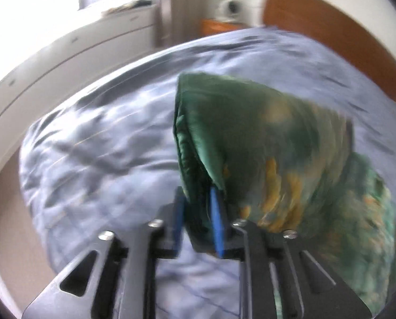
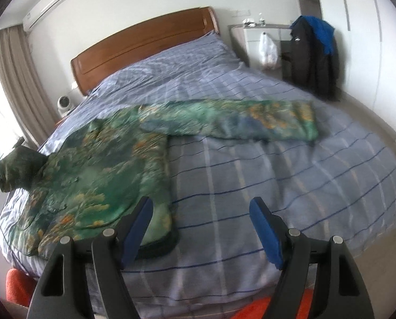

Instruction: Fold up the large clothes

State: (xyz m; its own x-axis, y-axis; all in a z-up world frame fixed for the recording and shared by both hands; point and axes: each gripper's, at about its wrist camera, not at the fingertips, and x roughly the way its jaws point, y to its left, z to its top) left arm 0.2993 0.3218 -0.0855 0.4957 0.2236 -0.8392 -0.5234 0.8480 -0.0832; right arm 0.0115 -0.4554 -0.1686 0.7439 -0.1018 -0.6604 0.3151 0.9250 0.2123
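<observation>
Left wrist view, left tongs (image 1: 198, 212) clamped on green garment (image 1: 251, 133), right tongs (image 2: 201, 222) wide open, empty.

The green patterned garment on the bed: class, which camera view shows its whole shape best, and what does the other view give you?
The right wrist view: the green garment lies spread over the bed, one sleeve stretched out. The left wrist view shows only a blurred, bunched part of it, clamped in the left gripper.
</observation>
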